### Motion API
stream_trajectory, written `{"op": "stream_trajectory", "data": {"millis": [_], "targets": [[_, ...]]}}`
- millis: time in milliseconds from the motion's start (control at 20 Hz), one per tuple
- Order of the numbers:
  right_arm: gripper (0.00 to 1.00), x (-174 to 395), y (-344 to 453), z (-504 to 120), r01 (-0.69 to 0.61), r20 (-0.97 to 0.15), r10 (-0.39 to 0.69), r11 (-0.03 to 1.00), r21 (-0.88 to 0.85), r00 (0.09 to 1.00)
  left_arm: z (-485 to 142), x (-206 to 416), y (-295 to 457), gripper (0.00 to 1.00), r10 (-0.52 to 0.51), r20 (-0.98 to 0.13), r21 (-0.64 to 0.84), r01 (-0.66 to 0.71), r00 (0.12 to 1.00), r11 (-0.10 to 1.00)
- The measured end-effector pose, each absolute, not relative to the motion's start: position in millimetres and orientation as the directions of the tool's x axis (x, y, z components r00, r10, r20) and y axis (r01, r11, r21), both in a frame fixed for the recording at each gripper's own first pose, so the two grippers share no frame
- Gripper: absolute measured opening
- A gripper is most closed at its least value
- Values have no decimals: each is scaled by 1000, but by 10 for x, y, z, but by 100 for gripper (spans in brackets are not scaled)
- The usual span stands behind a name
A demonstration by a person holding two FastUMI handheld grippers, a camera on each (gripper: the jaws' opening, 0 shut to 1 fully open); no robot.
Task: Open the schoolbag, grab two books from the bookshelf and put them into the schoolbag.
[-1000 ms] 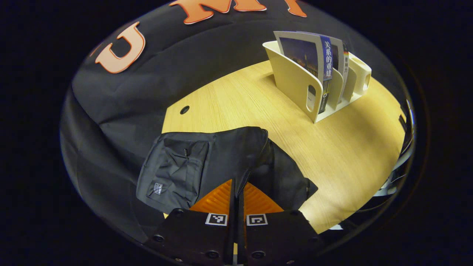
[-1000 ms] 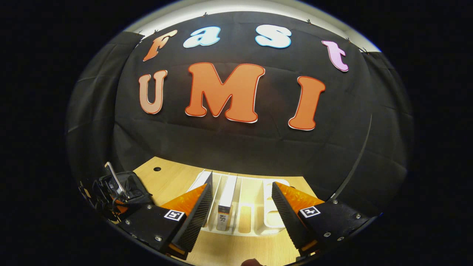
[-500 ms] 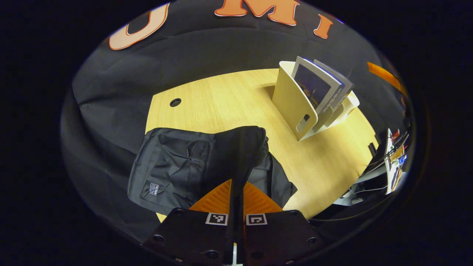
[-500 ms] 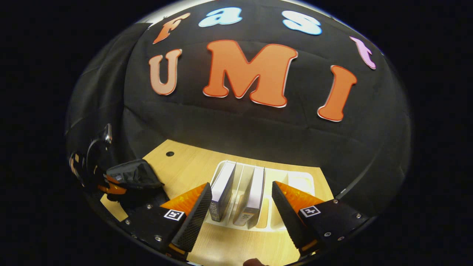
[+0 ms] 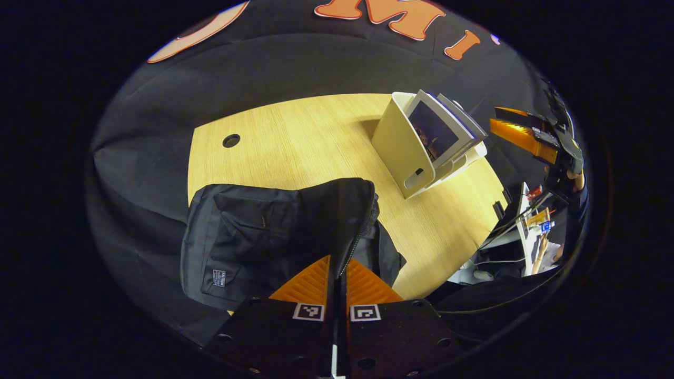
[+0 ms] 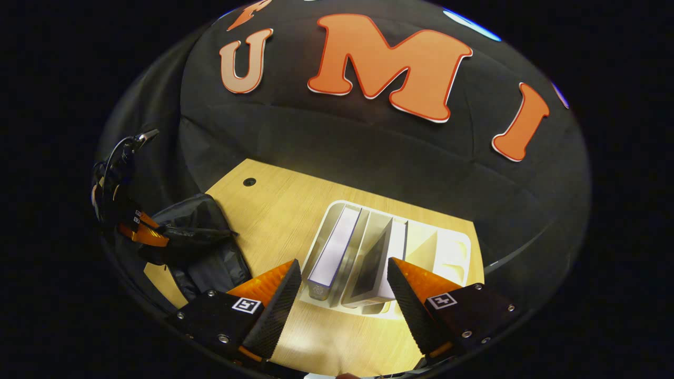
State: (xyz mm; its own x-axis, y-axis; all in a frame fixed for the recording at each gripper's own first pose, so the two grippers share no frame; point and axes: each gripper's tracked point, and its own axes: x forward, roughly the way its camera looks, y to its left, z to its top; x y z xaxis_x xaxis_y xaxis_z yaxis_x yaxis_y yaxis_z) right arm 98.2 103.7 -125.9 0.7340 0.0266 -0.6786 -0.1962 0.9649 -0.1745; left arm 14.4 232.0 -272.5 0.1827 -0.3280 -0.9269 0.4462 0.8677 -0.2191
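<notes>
My left tongs [image 5: 337, 266] are closed, both fingers pinching the zipper edge of the schoolbag [image 5: 274, 231], and that edge is lifted off the tabletop [image 5: 316, 137]. The black schoolbag lies at the near left corner of the tabletop, front pocket facing up. In the right gripper view I see the same bag [image 6: 202, 250] at the left with the left tongs [image 6: 145, 234] holding its raised flap.

My right tongs [image 6: 342, 284] are wide open and hold nothing. They hang above the white bookshelf [image 6: 447, 252], looking down on it, with both books between the fingers in that view. The left book [image 6: 334, 252] stands in the leftmost slot; the right book [image 6: 376, 266] leans in the next slot over. Neither finger touches either one.

In the left gripper view the bookshelf [image 5: 400, 152] stands on the far right part of the tabletop, well apart from the bag, with the books [image 5: 437, 129] sticking out at a slant, and the right tongs [image 5: 518, 131] are just beyond it.
</notes>
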Motion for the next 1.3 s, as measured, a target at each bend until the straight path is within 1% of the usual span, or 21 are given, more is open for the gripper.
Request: {"op": "stream_trajectory", "data": {"millis": [200,300,400,550,650,750,800,850,900,1050,1100,1150,1200,1250,1300], "targets": [[98,1113,1102,-1434,-187,-755,36,975,-115,655,-2691,220,2387,4,-323,-934,-211,494,152,844],[99,1189,1080,-1509,-186,-782,3,972,-145,623,-2701,236,2420,4,-312,-940,-201,514,139,834],[99,1274,1134,-1589,-186,-815,4,974,-127,579,-2653,273,2469,4,-305,-943,-189,538,134,821],[99,1411,1225,-1731,-158,-867,26,986,-61,498,-2651,317,2485,4,-305,-944,-183,562,130,807],[98,1530,1219,-1829,-121,-890,17,992,-43,455,-2653,334,2476,4,-311,-942,-188,570,124,800],[93,1617,1182,-1912,-91,-914,0,995,-40,405,-2655,338,2492,4,-312,-942,-188,580,120,793],[87,1655,1161,-1980,-68,-923,-13,997,-43,384,-2660,336,2497,4,-312,-942,-185,587,122,788],[84,1681,1147,-2022,-59,-935,-19,997,-43,355,-2656,361,2526,4,-310,-943,-182,589,123,788],[78,1697,1113,-2078,-33,-941,-42,998,-56,335,-2653,373,2529,4,-311,-942,-181,591,125,786],[72,1720,1081,-2246,-5,-956,-83,996,-88,280,-2673,368,2551,4,-312,-943,-185,590,119,786],[67,1713,1074,-2296,-7,-961,-89,996,-94,260,-2678,378,2539,4,-315,-942,-189,591,117,784],[64,1689,1087,-2333,3,-963,-101,995,-103,250,-2703,369,2538,4,-316,-942,-192,591,113,784],[54,1669,1089,-2363,12,-965,-107,994,-107,239,-2710,371,2532,4,-319,-941,-197,586,110,786],[51,1667,1134,-2374,26,-966,-98,995,-94,237,-2725,368,2529,4,-320,-941,-200,587,107,785],[41,1646,1153,-2359,34,-968,-96,995,-90,233,-2732,371,2524,4,-322,-941,-204,585,105,785]]}}
